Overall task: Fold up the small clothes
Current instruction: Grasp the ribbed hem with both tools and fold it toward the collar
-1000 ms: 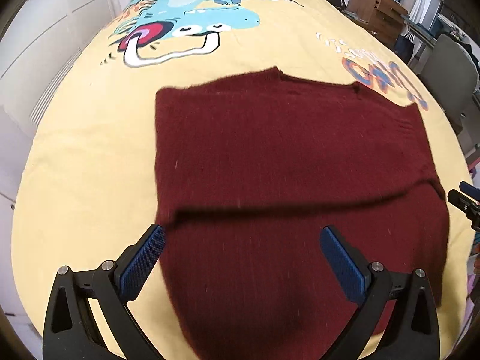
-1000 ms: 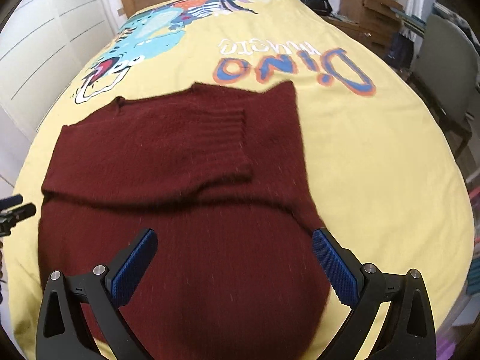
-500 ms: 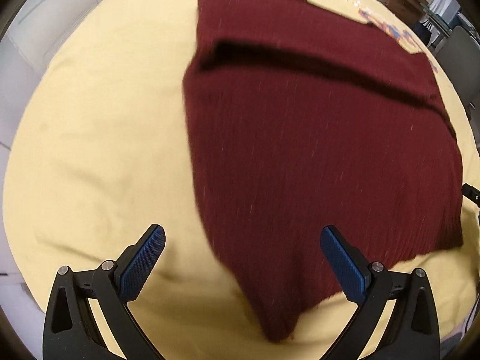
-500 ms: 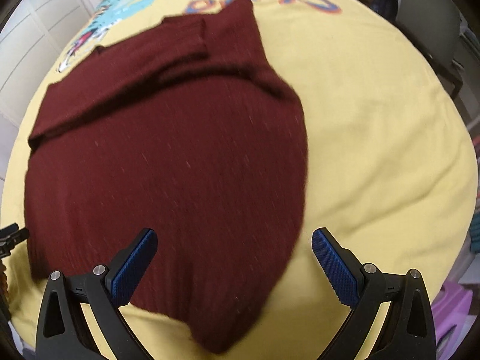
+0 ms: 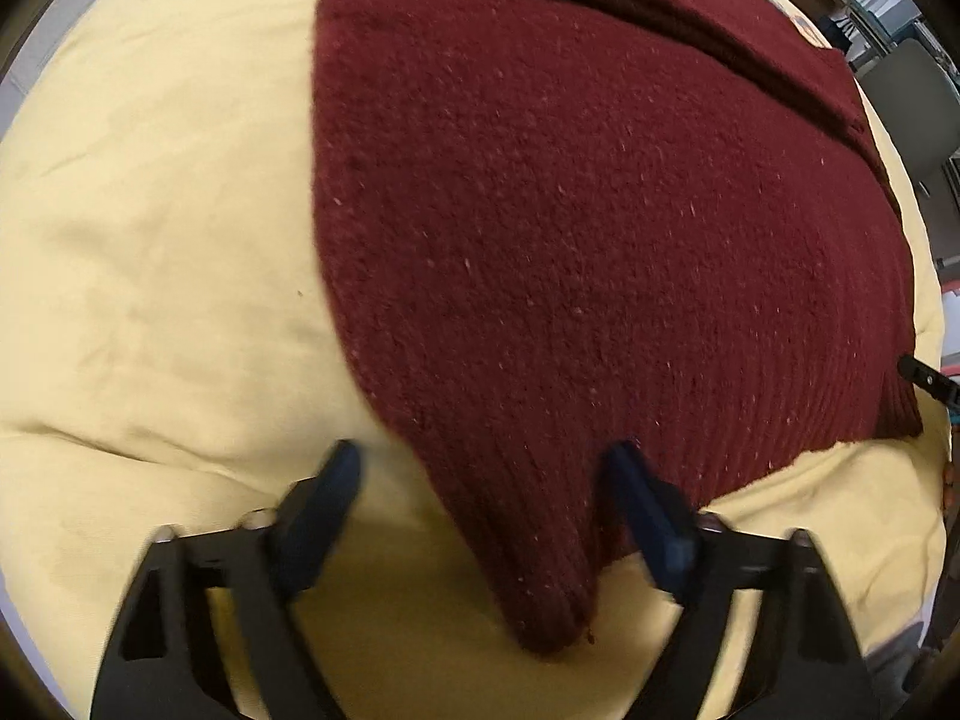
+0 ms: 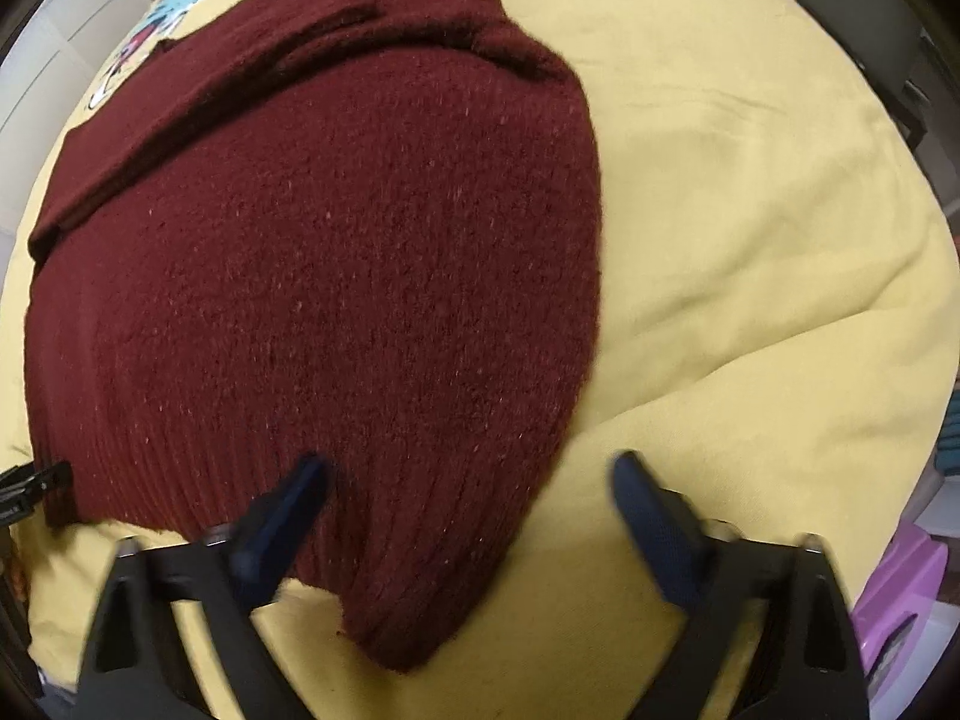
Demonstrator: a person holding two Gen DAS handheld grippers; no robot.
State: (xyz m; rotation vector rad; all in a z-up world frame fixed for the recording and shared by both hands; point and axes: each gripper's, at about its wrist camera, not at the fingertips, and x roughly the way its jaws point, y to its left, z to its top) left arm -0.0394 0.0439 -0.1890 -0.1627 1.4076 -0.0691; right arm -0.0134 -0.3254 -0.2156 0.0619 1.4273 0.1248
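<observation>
The maroon knit sweater (image 5: 570,228) lies flat on a yellow bedspread (image 5: 150,240), with its ribbed hem toward both cameras and its sleeves folded across the upper body panel. In the right wrist view the same sweater (image 6: 336,276) shows one ribbed sleeve cuff (image 6: 336,0) lying on top near the far edge, and a printed cartoon pattern (image 6: 162,18) on the bedspread (image 6: 750,210) beyond it.

Left gripper (image 5: 486,474): pointed steeply down over the hem's left corner. Its jaws are closing. The corner of the hem sits between the blue pads (image 5: 648,510); the pads do not yet press on the fabric, and the left finger stands over bare bedspread.

Right gripper (image 6: 468,480): pointed steeply down over the hem's right corner. Its jaws are closing. The hem corner lies between the fingers; the left finger (image 6: 282,516) stands over the knit, the right finger over bare bedspread, with no pinch visible.

Each gripper's tip appears at the edge of the other camera's view, beside the opposite hem corner. A purple container (image 6: 900,612) sits beside the bed at lower right.
</observation>
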